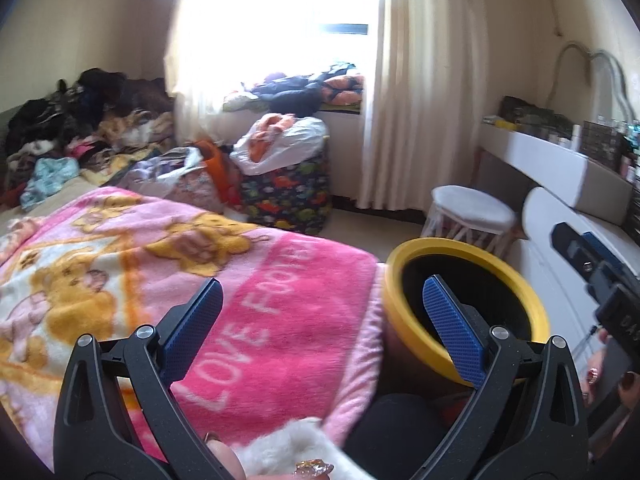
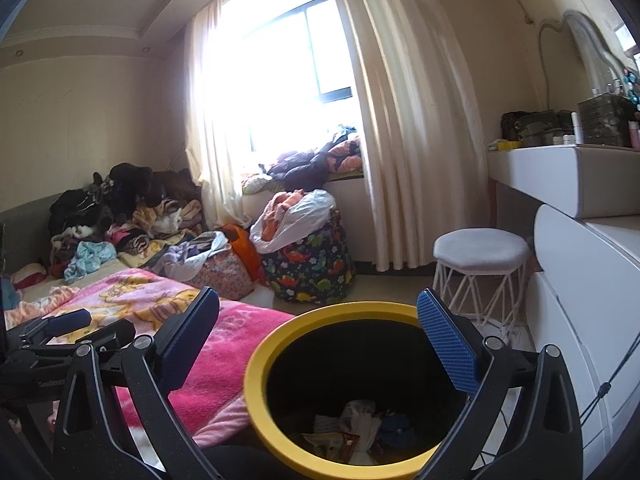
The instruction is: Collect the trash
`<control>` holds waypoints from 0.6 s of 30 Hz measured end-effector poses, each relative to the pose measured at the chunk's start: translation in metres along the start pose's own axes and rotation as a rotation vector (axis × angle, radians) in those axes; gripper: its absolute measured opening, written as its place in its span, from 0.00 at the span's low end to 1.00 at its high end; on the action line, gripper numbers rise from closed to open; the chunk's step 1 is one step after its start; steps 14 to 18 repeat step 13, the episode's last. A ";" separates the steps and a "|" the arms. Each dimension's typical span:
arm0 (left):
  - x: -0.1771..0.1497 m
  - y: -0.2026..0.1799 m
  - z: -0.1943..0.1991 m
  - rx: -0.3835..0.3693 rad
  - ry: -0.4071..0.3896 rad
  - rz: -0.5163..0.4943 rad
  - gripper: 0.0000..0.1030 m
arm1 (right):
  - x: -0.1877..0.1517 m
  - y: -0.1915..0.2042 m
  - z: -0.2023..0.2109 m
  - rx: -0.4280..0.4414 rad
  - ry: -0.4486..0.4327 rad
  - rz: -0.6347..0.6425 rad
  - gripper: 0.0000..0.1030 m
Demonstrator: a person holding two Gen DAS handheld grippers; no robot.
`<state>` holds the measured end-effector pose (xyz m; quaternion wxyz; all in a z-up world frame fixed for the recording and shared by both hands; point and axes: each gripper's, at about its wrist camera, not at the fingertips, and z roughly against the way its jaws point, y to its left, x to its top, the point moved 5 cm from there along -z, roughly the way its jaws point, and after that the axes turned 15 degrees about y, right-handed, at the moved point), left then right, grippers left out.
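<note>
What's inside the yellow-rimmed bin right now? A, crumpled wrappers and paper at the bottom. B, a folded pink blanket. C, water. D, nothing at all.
A: the right wrist view looks down into the bin, where crumpled trash lies at the bottom.

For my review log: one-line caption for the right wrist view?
Open right gripper above yellow-rimmed bin holding crumpled trash, beside pink blanket.

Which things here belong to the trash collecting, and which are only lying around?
For the job:
yellow-rimmed bin
wrappers and paper inside it
left gripper, open
right gripper, open

Lying about:
pink blanket
clothes pile
dinosaur-print bag
white stool
</note>
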<state>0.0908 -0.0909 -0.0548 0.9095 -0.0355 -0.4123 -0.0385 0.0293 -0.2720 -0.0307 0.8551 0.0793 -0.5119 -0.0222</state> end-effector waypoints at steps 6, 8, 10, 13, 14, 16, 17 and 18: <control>-0.005 0.106 0.007 0.169 0.020 0.228 0.89 | 0.020 0.109 -0.023 0.252 0.087 0.230 0.94; -0.019 0.167 0.014 0.283 0.042 0.328 0.89 | 0.018 0.166 -0.036 0.372 0.155 0.337 0.94; -0.038 0.219 0.022 0.382 0.074 0.412 0.89 | 0.008 0.232 -0.049 0.507 0.244 0.432 0.94; -0.087 0.317 0.042 0.568 0.157 0.594 0.89 | -0.029 0.333 -0.077 0.672 0.437 0.547 0.94; -0.087 0.317 0.042 0.568 0.157 0.594 0.89 | -0.029 0.333 -0.077 0.672 0.437 0.547 0.94; -0.087 0.317 0.042 0.568 0.157 0.594 0.89 | -0.029 0.333 -0.077 0.672 0.437 0.547 0.94; -0.087 0.317 0.042 0.568 0.157 0.594 0.89 | -0.029 0.333 -0.077 0.672 0.437 0.547 0.94; -0.087 0.317 0.042 0.568 0.157 0.594 0.89 | -0.029 0.333 -0.077 0.672 0.437 0.547 0.94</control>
